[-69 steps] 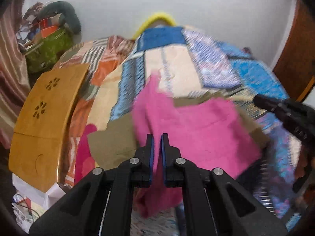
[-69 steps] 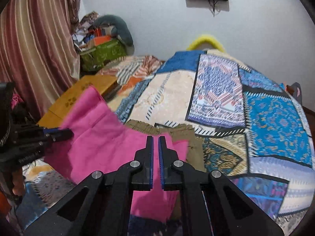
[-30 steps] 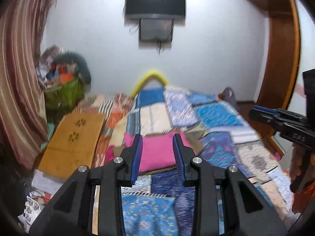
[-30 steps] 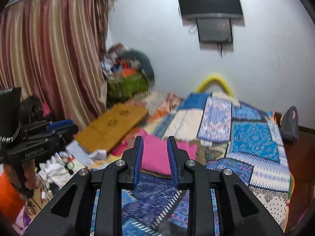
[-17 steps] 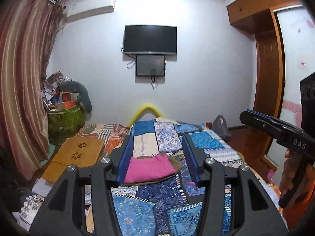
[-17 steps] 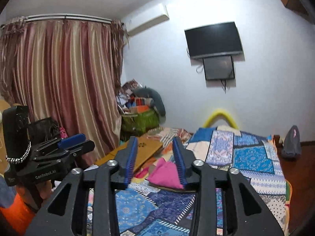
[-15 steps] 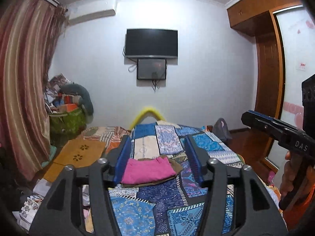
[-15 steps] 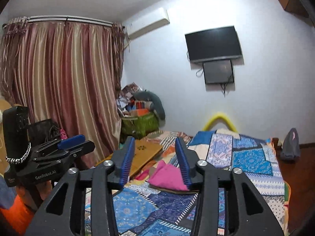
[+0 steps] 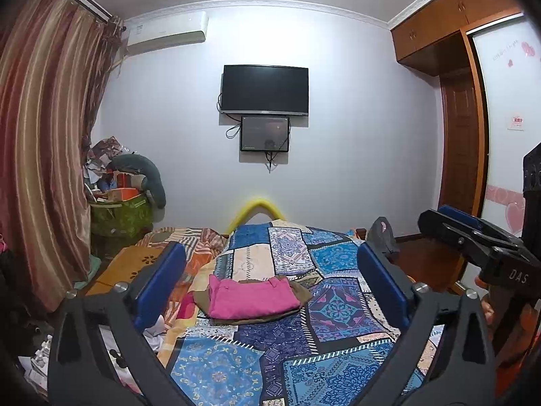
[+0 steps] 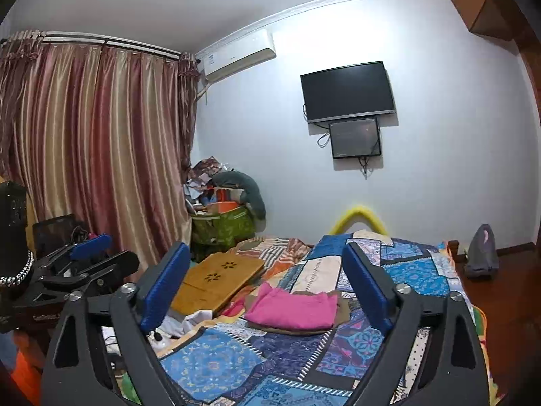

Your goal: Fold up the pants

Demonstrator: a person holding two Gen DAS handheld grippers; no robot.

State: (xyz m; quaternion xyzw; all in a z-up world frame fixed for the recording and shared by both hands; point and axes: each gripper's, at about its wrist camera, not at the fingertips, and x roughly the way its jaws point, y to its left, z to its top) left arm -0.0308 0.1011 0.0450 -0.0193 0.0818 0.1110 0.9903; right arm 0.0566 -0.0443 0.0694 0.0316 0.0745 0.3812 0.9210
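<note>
While empty, both jaws wide.

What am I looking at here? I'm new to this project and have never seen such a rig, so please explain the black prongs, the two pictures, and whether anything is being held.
There is no robot. A person holds a hand-held grasping tool in each hand, and each tool carries a wide-angle camera looking forward along its two fingers. One picture comes from the left tool, the other from the right tool. The black prongs with blue pads at the bottom of each picture are that tool's own fingers. Each view also catches the other tool at its edge.

Ahead is a bed with a patchwork cover. On it lie folded pink pants, resting on a brown garment. A wooden lap table sits at the bed's left side.

Nothing is held. Both tools have just been opening, stand wide open with nothing between the fingers, and are well back from the pants.
</note>
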